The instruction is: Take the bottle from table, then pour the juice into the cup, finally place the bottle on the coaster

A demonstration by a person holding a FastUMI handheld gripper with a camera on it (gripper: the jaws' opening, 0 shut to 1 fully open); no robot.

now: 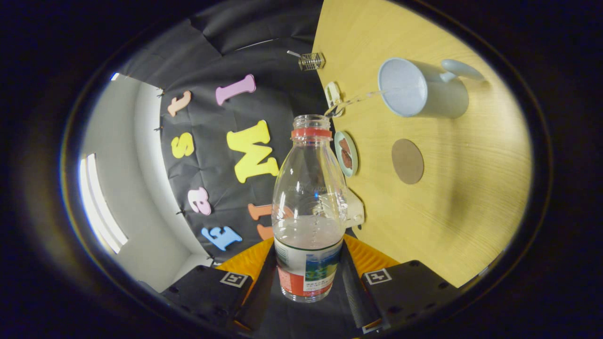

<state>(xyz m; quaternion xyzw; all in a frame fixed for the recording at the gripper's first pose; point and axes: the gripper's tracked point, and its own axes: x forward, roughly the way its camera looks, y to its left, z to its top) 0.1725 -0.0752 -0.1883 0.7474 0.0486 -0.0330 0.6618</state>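
Wooden table (471, 188) has open room around one coaster (407, 161); one cup (421, 88) at 1 o'clock. Gripper (308, 268) clenched on one tipped, uncapped bottle (308, 202), stream entering cup.

bottle (308, 207) between tongs (306, 278) — cup (421, 89), coaster (407, 161) beyond

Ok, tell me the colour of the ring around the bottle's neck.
Red, on the bottle, gripper view.

Bottle (308, 207) label print too small to read.
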